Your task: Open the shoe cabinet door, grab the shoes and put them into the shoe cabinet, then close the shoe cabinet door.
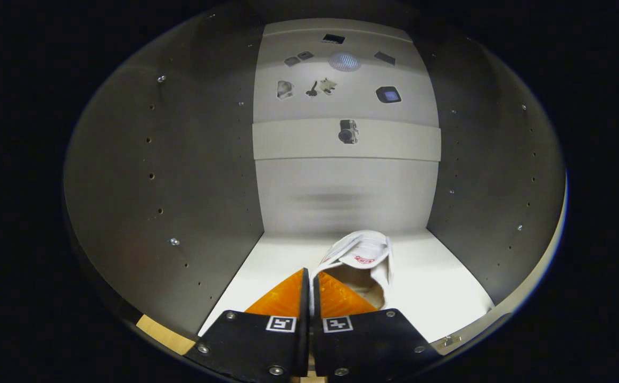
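Observation:
A white shoe with a red mark on its tongue lies on the pale floor inside the shoe cabinet, its toe towards the back panel. My gripper reaches in through the cabinet's opening. Its two fingers are pressed almost together, with the thin left rim of the shoe's opening pinched between them. The rest of the shoe lies just ahead and to the right of the fingers, and its sole seems to rest on the cabinet floor.
Dark grey side walls with rows of peg holes close in on the left and right. The pale back panel stands just beyond the shoe, with a horizontal strip across it and small dark marks above.

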`<state>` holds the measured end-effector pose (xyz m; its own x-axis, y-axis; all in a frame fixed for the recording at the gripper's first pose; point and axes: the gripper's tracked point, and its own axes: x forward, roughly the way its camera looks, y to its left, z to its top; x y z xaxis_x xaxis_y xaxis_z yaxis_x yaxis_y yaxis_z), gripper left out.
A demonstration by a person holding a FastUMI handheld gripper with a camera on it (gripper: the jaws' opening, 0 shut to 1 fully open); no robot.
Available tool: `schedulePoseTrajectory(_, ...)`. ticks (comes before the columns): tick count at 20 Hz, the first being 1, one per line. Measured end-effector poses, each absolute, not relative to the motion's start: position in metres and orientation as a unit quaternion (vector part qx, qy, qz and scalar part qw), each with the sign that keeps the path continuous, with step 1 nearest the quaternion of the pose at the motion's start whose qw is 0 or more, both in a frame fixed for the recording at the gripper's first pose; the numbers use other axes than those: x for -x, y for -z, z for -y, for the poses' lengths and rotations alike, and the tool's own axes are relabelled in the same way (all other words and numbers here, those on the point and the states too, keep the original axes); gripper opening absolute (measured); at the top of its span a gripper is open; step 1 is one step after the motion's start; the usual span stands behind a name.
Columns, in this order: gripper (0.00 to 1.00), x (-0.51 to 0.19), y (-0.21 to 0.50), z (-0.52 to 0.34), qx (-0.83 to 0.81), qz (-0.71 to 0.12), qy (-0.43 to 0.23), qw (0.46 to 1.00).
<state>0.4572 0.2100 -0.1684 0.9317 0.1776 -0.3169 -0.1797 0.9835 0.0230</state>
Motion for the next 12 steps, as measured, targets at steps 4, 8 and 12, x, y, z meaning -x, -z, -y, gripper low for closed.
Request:
schedulePoseTrajectory(4, 0.13, -0.4561, 0.17, -0.2134, 0.006, -0.169, -0.087, 0.982)
schedulePoseTrajectory(8, 0.17, -0.4541, 0.1713, -0.2132, 0.004, -0.175, -0.078, 0.982)
schedulePoseTrajectory(12, 0.23, -0.4516, 0.1694, -0.2151, 0.008, -0.175, -0.075, 0.982)
